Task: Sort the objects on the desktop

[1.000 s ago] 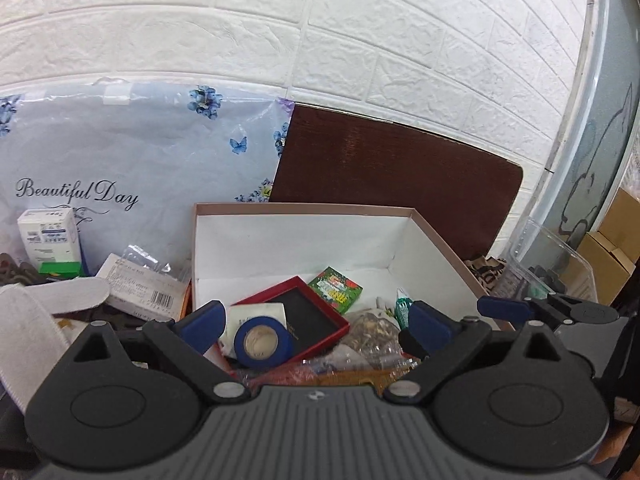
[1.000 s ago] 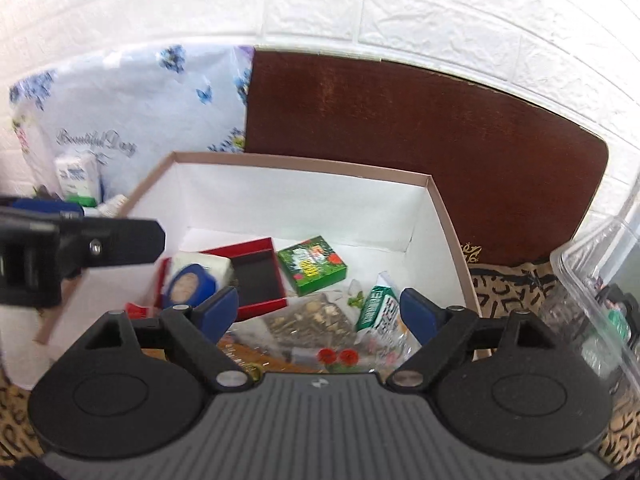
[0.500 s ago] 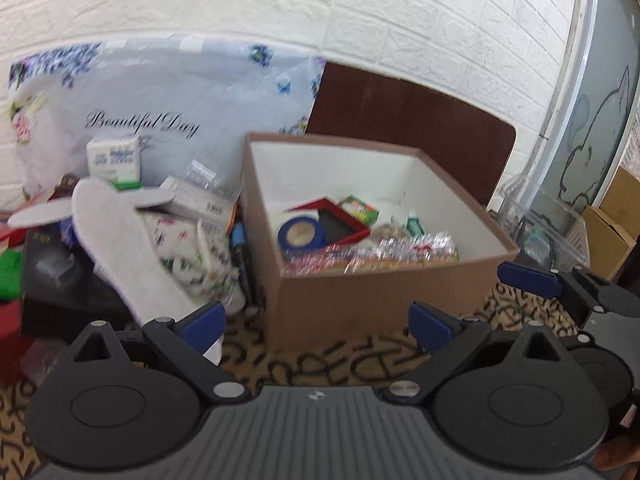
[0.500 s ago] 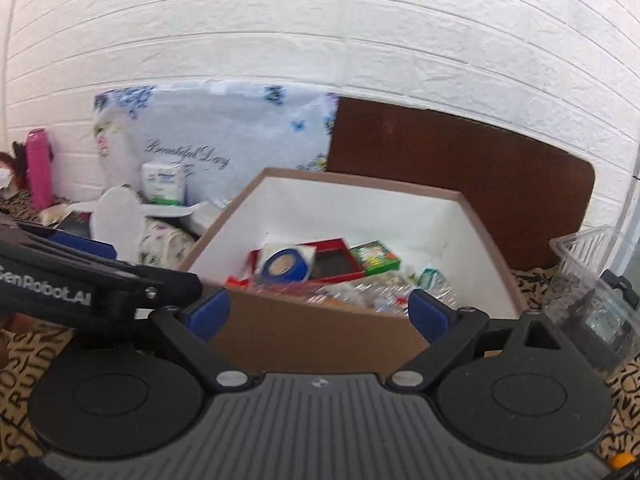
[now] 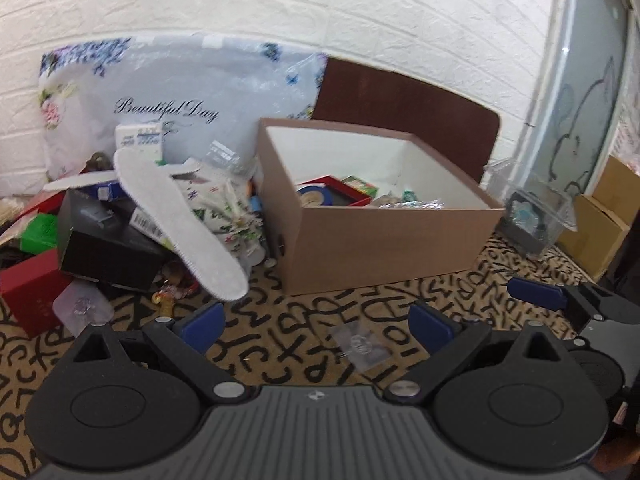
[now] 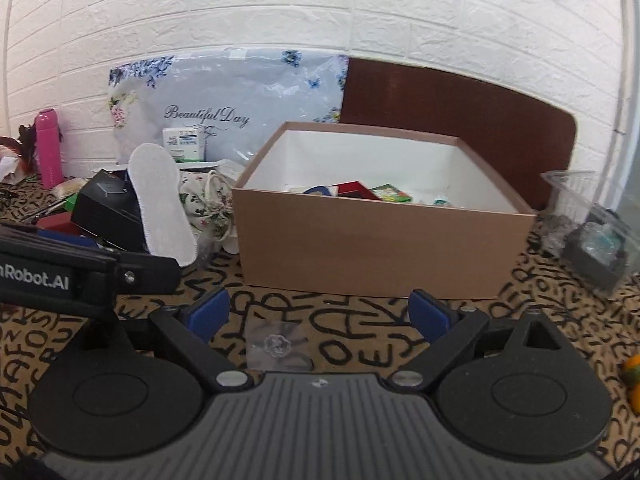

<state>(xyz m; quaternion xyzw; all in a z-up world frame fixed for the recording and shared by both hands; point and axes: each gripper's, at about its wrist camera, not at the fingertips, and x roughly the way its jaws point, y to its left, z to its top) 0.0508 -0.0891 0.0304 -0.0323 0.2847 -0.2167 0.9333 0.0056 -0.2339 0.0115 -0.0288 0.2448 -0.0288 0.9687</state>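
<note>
A brown cardboard box [image 5: 384,240] [image 6: 372,248] stands on the patterned tablecloth and holds a blue tape roll [image 5: 314,196], a red case [image 5: 340,190] and a green packet [image 6: 392,194]. A small clear plastic bag [image 5: 360,344] [image 6: 278,346] lies flat in front of the box. My left gripper [image 5: 316,328] is open and empty, low over the cloth, just before that bag. My right gripper [image 6: 318,316] is open and empty, before the box. A pile left of the box holds a white insole [image 5: 180,220] [image 6: 160,200], a black box [image 5: 104,240] and a red box [image 5: 32,292].
A floral "Beautiful Day" bag [image 5: 172,100] and a dark brown board [image 6: 460,120] lean on the white brick wall. A clear plastic container [image 5: 532,208] [image 6: 592,220] sits right of the box. A pink bottle [image 6: 48,152] stands far left. Cardboard cartons [image 5: 600,216] stand far right.
Both grippers have pulled back and down from over the box to low above the cloth in front of it. Both stay open and empty.
</note>
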